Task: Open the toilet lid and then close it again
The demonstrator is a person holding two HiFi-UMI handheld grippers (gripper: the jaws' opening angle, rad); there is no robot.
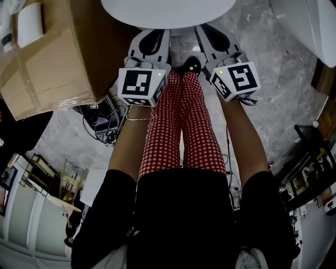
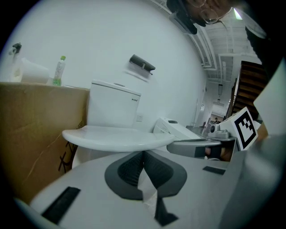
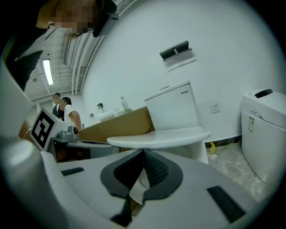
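The toilet lid [image 1: 168, 10] lay flat and shut on the bowl, so the opening step had not yet begun. The person stood square to it, legs [image 1: 184, 121] in red check trousers planted on the floor [image 1: 273, 79] just short of its front edge, probably so that both arms could reach that edge evenly.

The left tongs [image 1: 154, 35] and right tongs [image 1: 212, 34] were held side by side just in front of the lid's front edge, one toward each front corner and apart from it. In the left gripper view the left tongs [image 2: 144, 154] had their dark pads pressed together at the tips with nothing between them. The right tongs [image 3: 144, 155] showed the same in the right gripper view: closed and empty. In both gripper views the tips sat slightly below the rim of the lid [image 2: 116, 136], which suits sliding under the overhang and levering upward instead of pinching.

Behind the lid rose the cistern [image 2: 114, 105], the backstop the lid would likely lean against once raised. A cardboard box [image 1: 52, 52] stood close by the lid's left side, with a bottle [image 2: 57, 71] on top. A second toilet [image 3: 263, 134] stood well apart on the lid's right
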